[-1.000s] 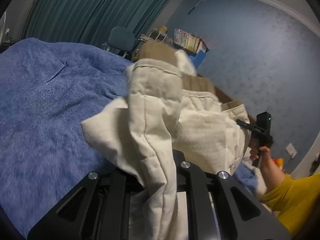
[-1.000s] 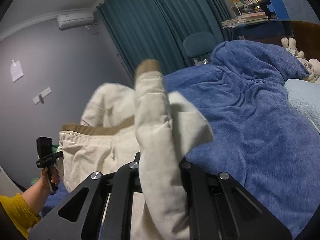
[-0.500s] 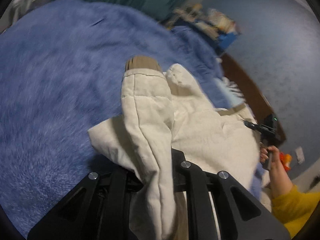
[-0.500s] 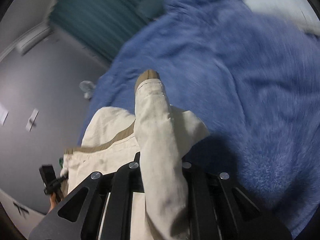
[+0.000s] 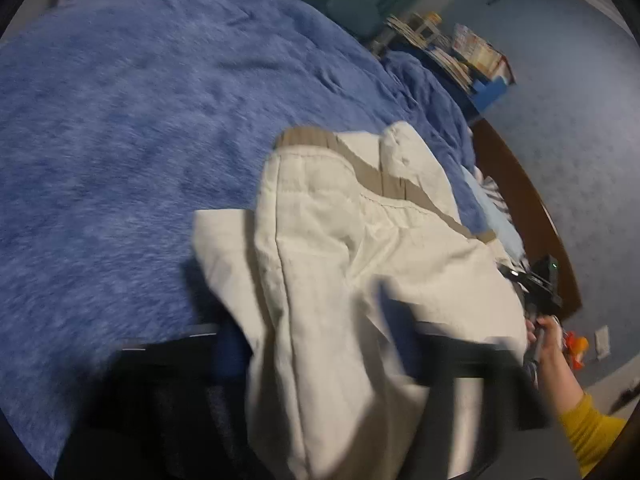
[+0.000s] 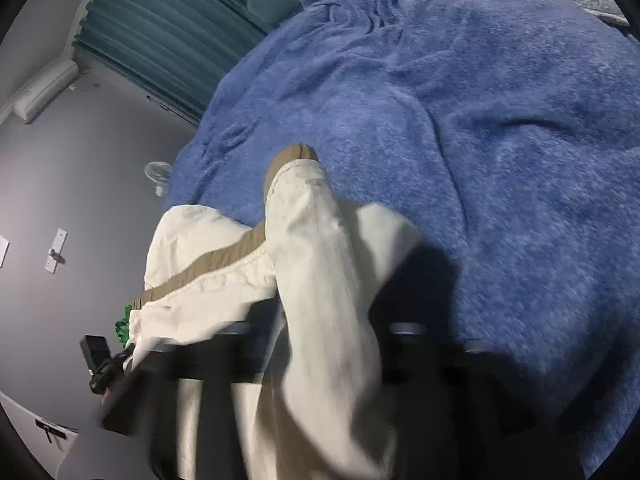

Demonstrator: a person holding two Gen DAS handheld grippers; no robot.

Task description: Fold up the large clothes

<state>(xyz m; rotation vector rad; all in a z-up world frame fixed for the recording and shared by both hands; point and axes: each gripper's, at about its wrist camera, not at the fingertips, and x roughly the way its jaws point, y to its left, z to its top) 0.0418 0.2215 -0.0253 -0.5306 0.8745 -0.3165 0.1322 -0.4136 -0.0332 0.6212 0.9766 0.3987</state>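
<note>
Both sets of jaws are opening around the cream garment (image 5: 360, 264) lying on the blue blanket (image 5: 120, 140).

Blue blanket (image 6: 500, 140) bare ahead; cream garment (image 6: 320, 280) blocks near side.

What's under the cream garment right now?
The blue blanket lies under the cream garment and spreads past it on all sides shown. Whatever sits directly beneath the cloth is covered.
</note>
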